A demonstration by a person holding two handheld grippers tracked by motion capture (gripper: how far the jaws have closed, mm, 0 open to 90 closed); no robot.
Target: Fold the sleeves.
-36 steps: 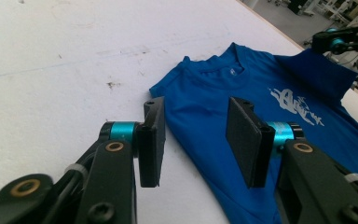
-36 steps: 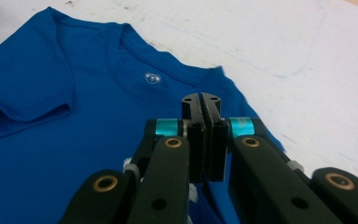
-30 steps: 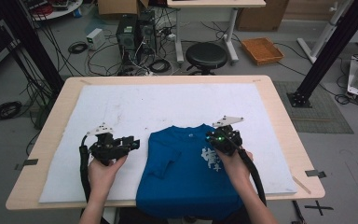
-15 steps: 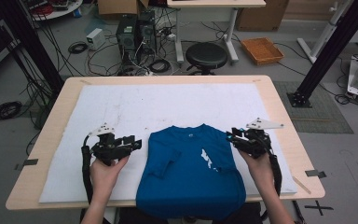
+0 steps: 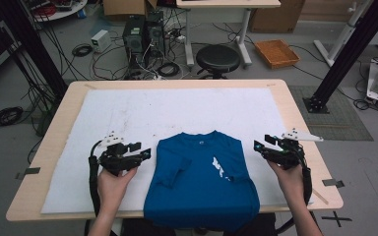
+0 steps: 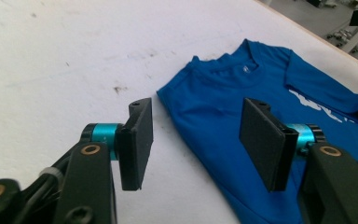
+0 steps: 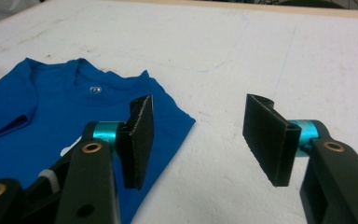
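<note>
A wooden table (image 5: 295, 105) carries a white mat (image 5: 177, 113) that covers most of its top and gives the cloth a clean, flat working surface. On the mat's near half, centred before the person, lies the blue T-shirt (image 5: 202, 187); its collar points away from the person and its hem hangs a little over the near table edge. Both sleeves are folded inward onto the chest, so the garment reads as a narrow rectangle, probably the halfway stage of a fold, with the lengthwise fold not yet made. A white print (image 5: 218, 167) is partly covered by the right-hand fold. The left gripper (image 5: 145, 155) is held just off the shirt's left edge, above the mat; in the left gripper view its jaws stand apart with nothing pressed between the pads, which have just been opening, and the shirt's folded side lies beneath and beyond them. The right gripper (image 5: 258, 146) sits beside the shirt's right edge, a small gap away; in the right gripper view its jaws are likewise released and empty, having just been opening, with one pad over the cloth's edge and the other over bare mat. Flanking the shirt symmetrically, both tools appear placed for the next grasp.
</note>
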